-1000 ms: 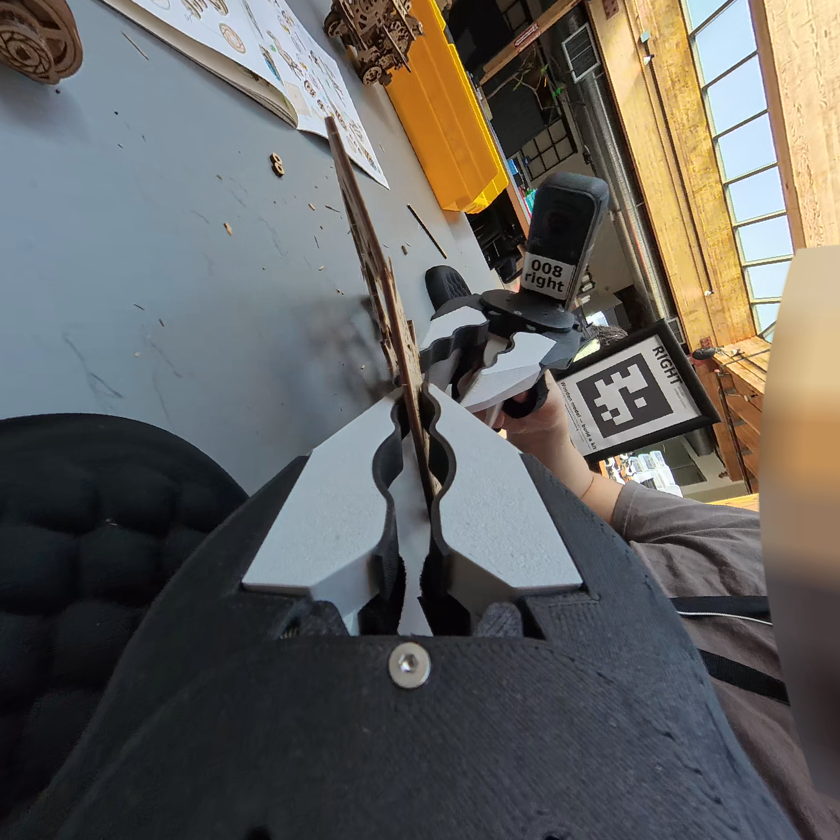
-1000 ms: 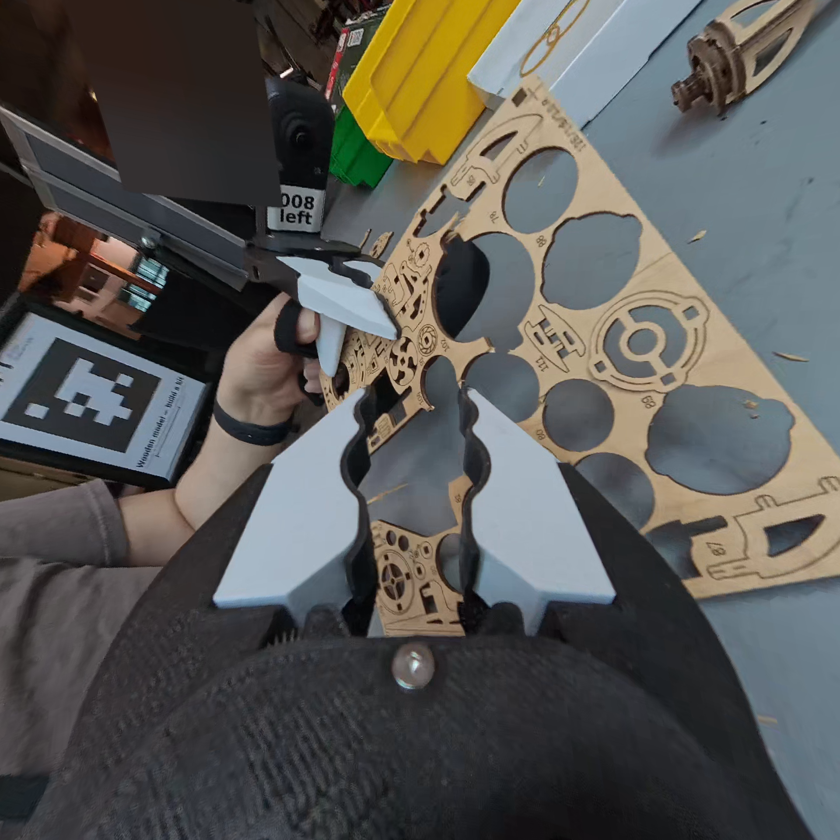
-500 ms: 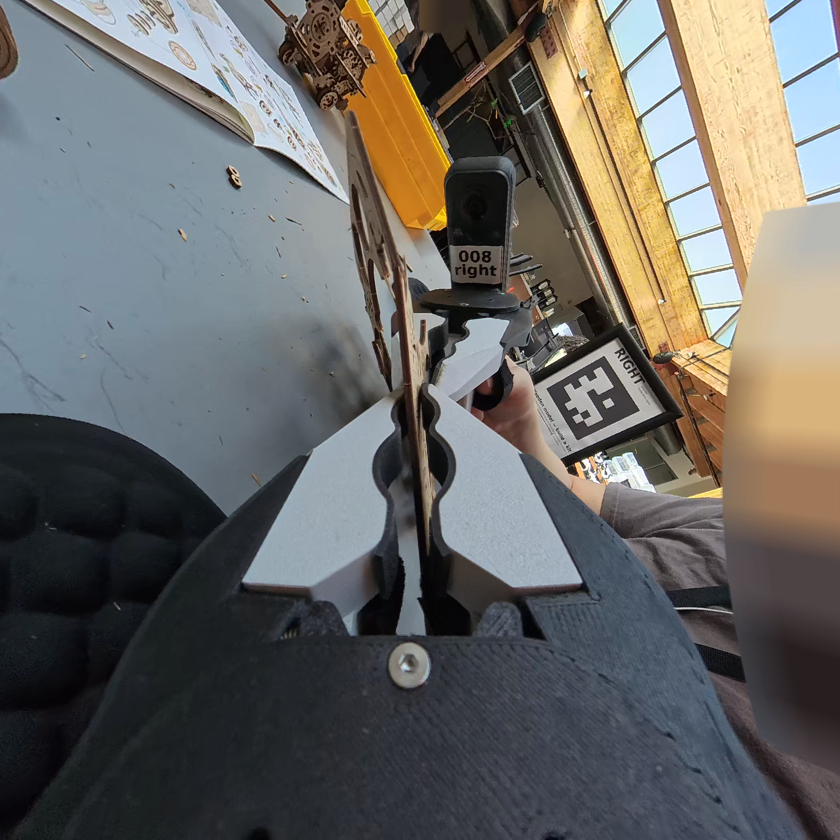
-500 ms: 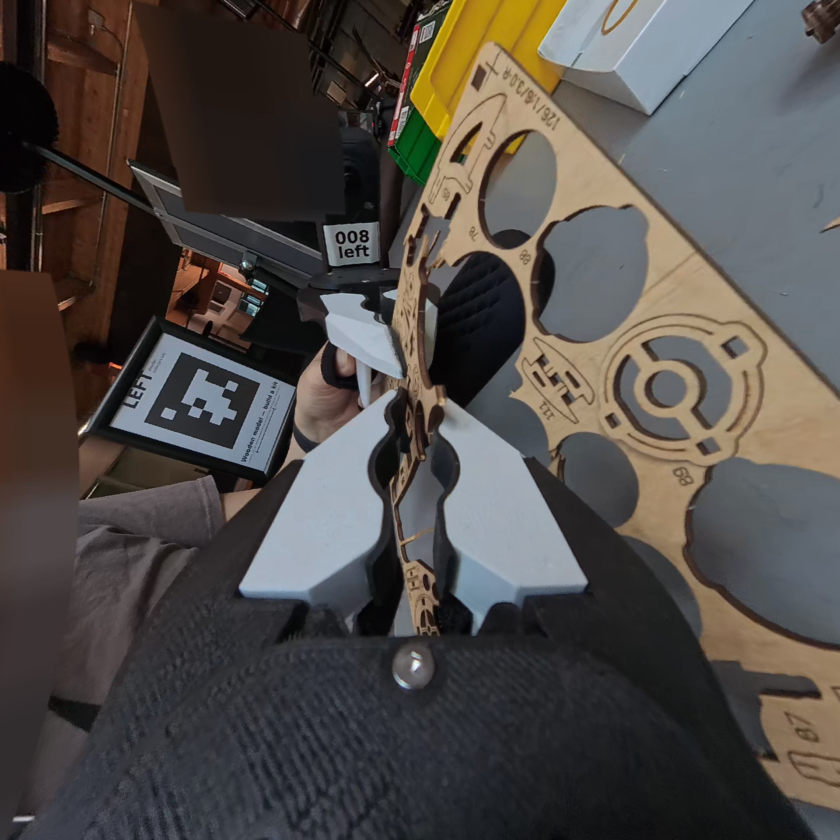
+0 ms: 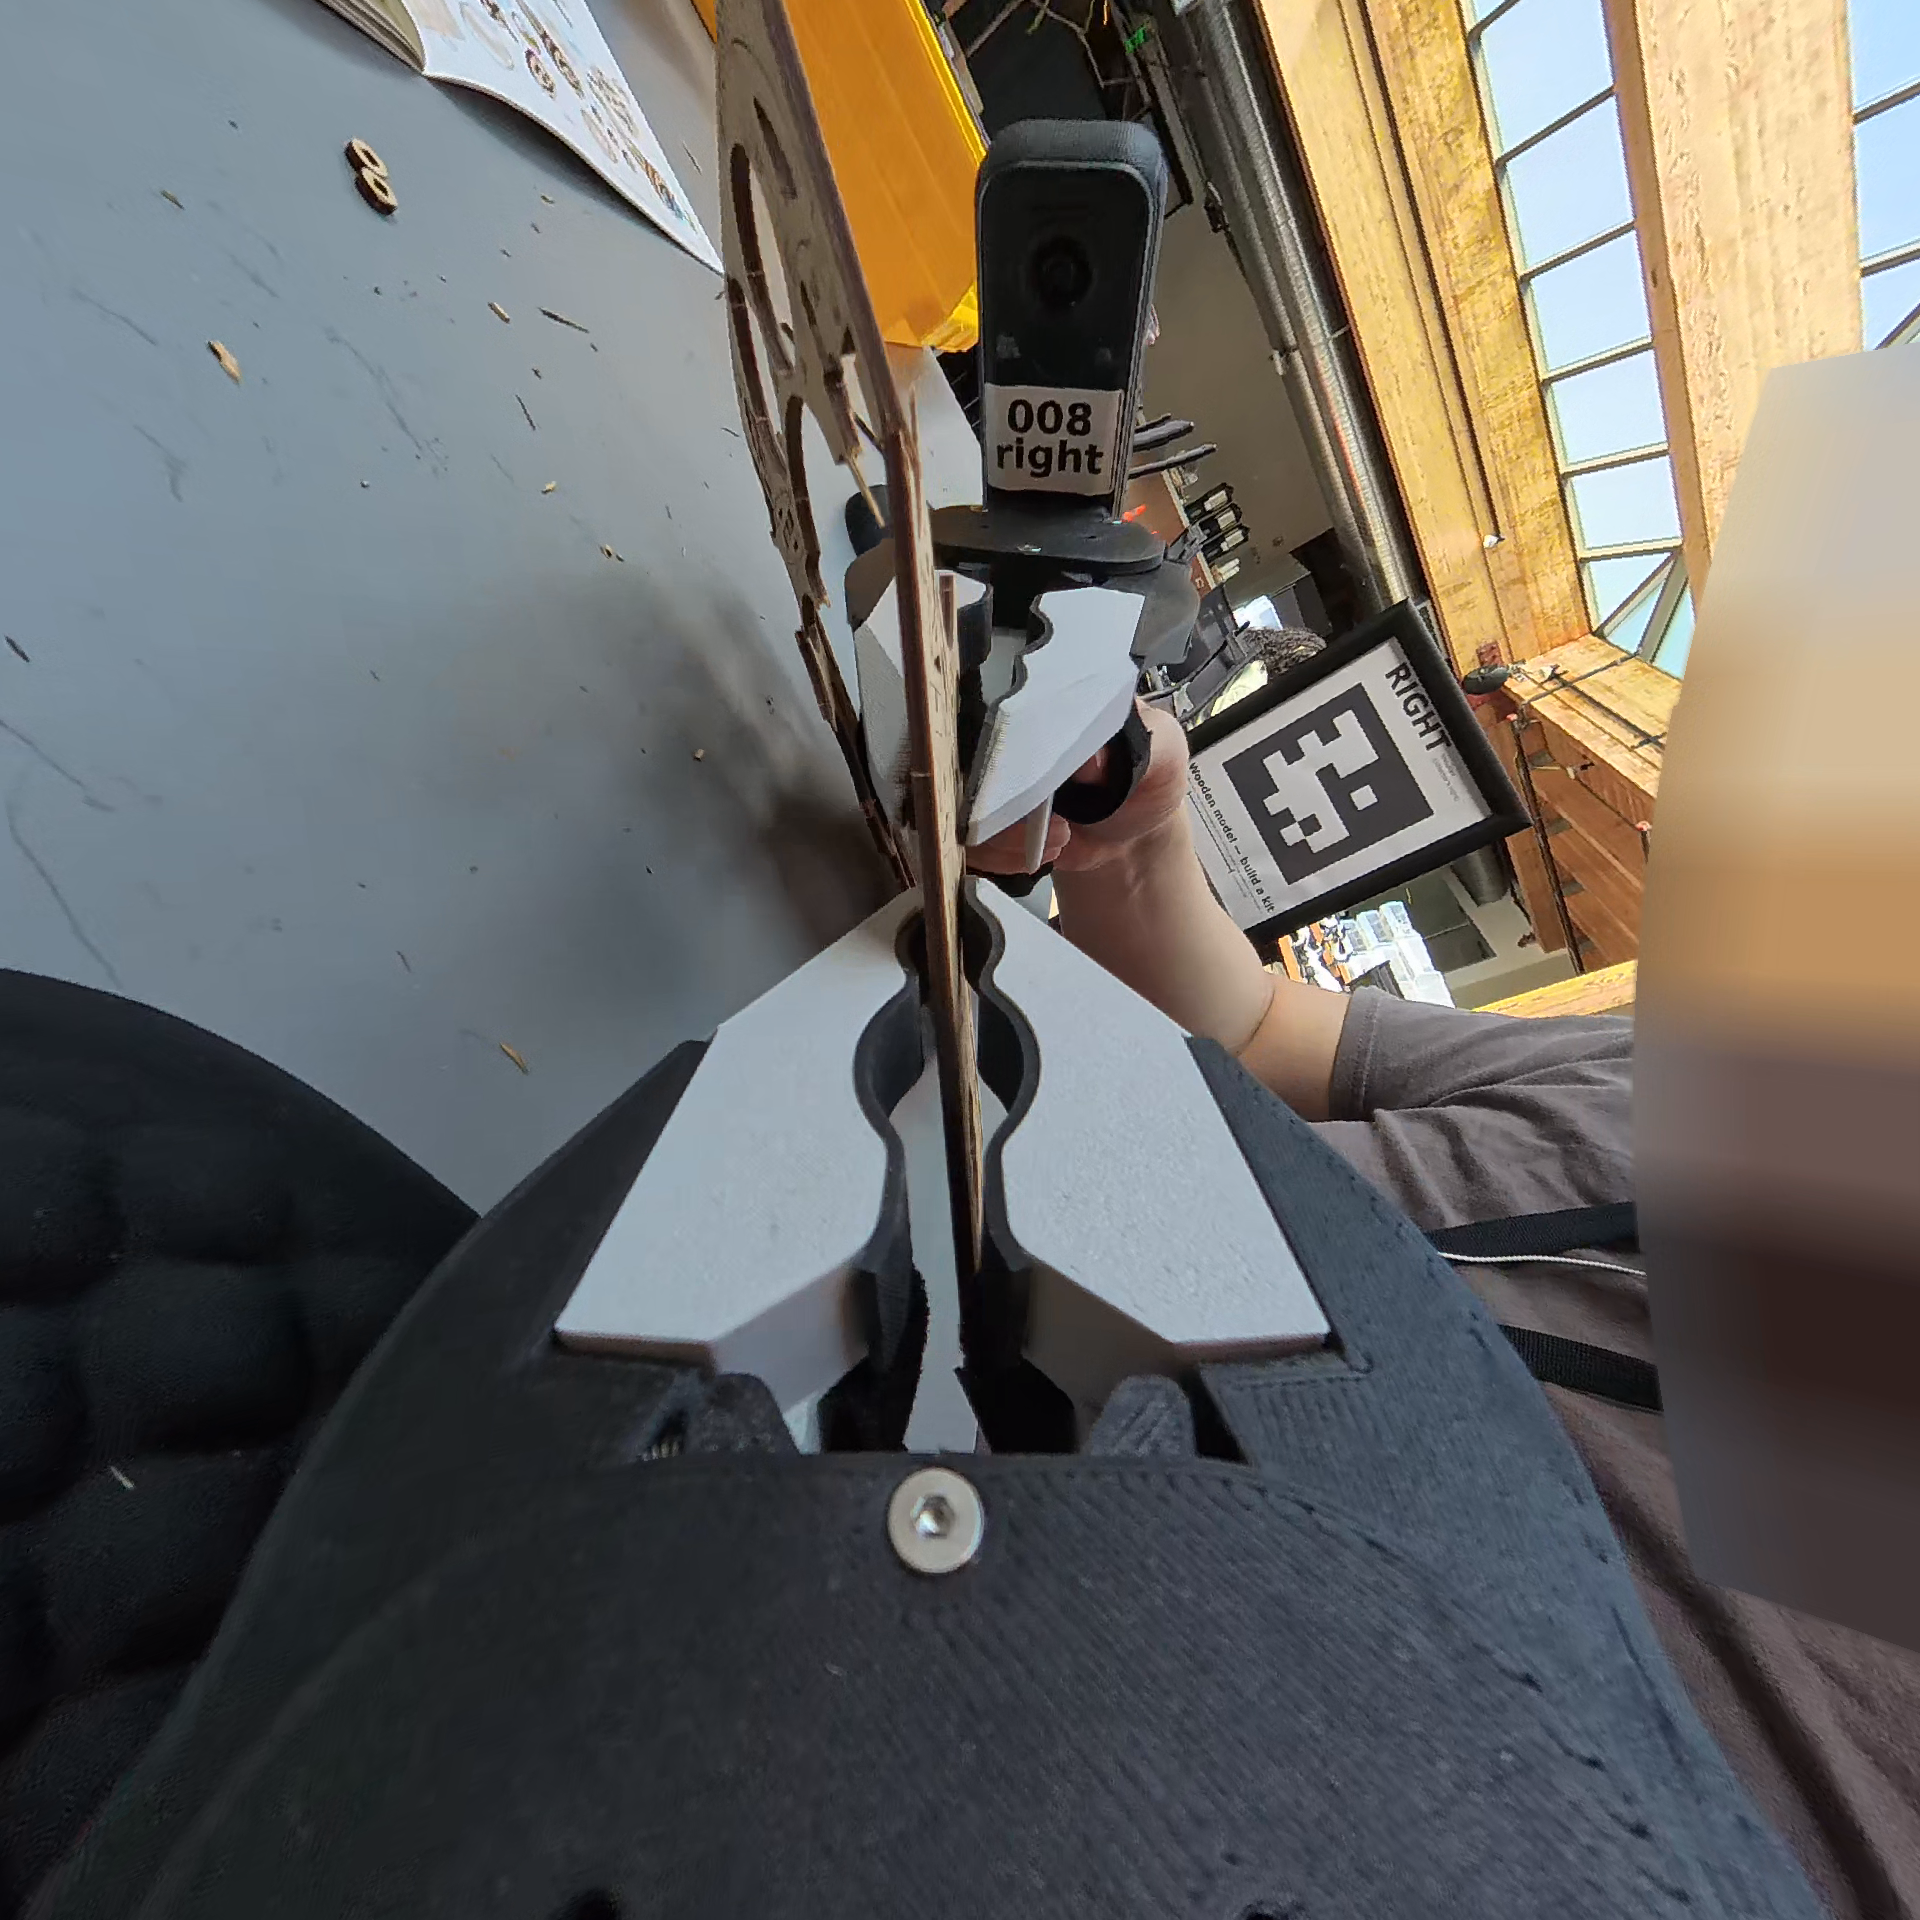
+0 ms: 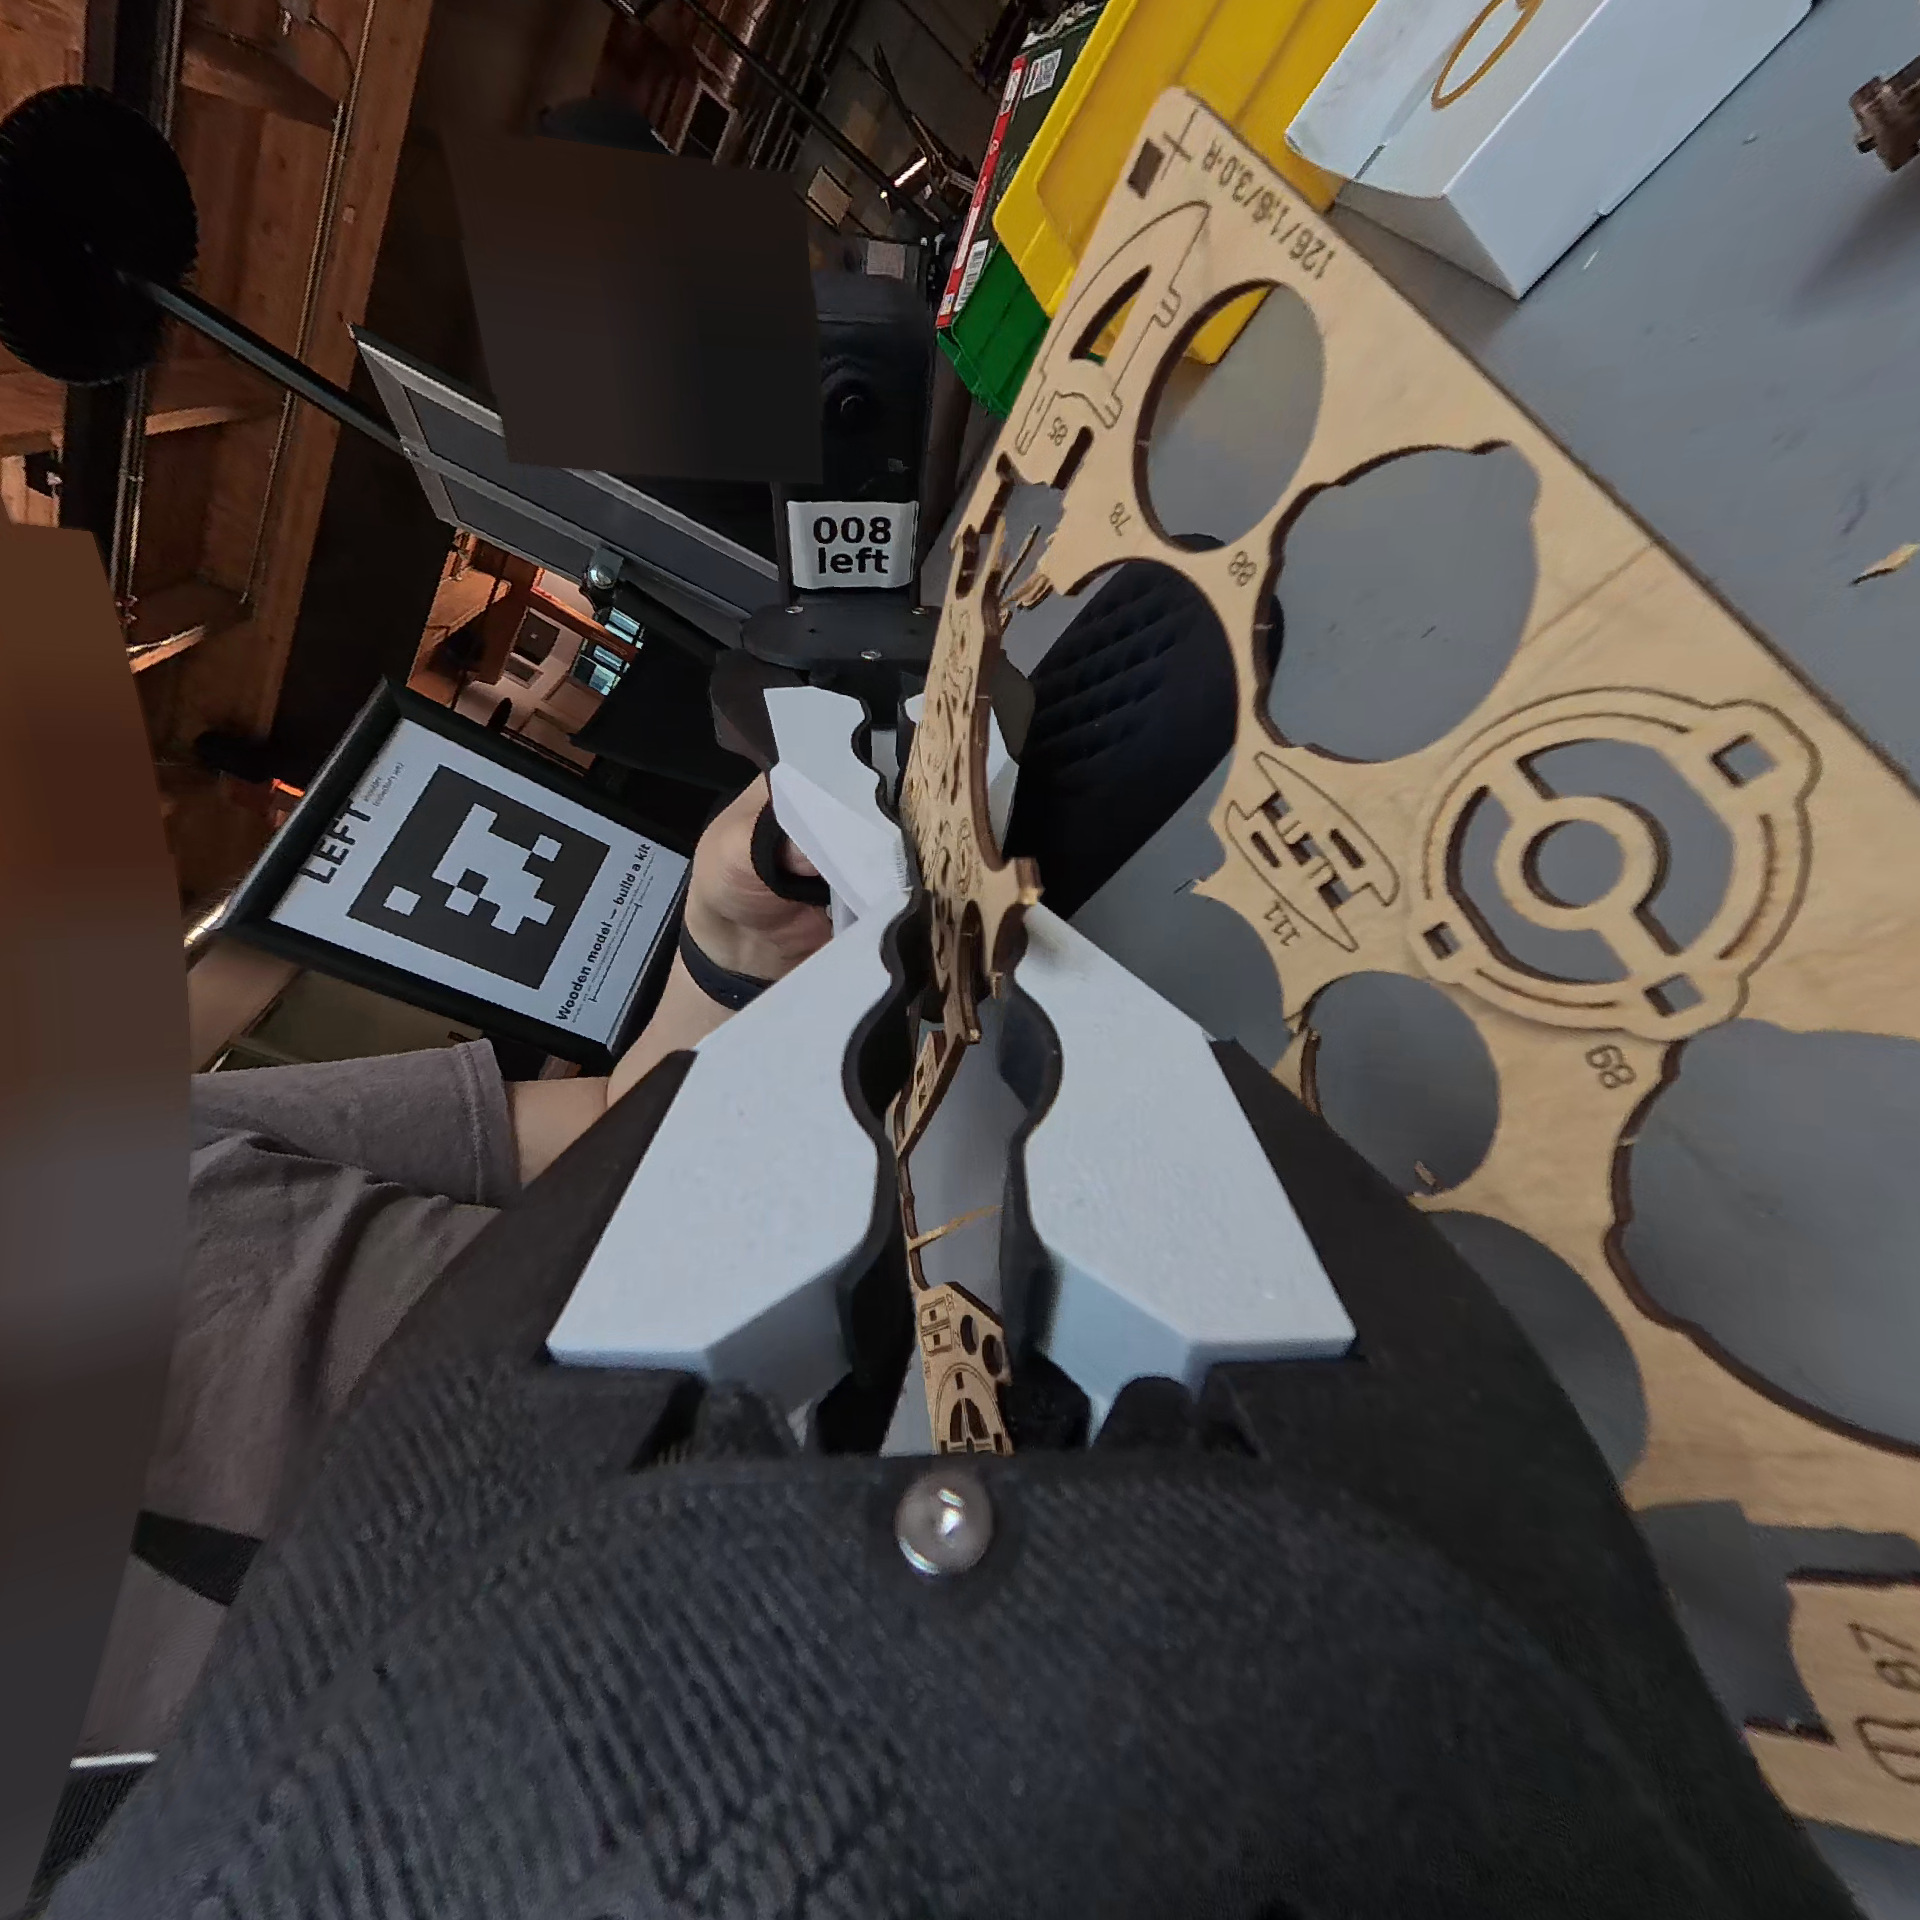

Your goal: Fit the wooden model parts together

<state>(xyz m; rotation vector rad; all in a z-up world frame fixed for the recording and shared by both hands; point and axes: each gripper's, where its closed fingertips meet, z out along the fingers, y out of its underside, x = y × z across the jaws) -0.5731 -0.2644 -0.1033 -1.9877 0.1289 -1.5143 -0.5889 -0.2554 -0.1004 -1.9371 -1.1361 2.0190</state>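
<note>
The left gripper is clenched on the edge of a thin laser-cut wooden sheet, which stands on edge between its grey fingers and runs away up the view. Just beyond, the right gripper faces it and clamps the same sheet from the opposite side, a person's hand wrapped round its handle. From the right wrist view the right gripper pinches the sheet's inner, fretted margin, and the sheet spreads off to the right, tilted over the grey tabletop, full of round cut-out holes and a ring-shaped part still in place. The left gripper grips the same margin just past it. Farther back on the tabletop lie a yellow bin, a white box and an open instruction booklet.
</note>
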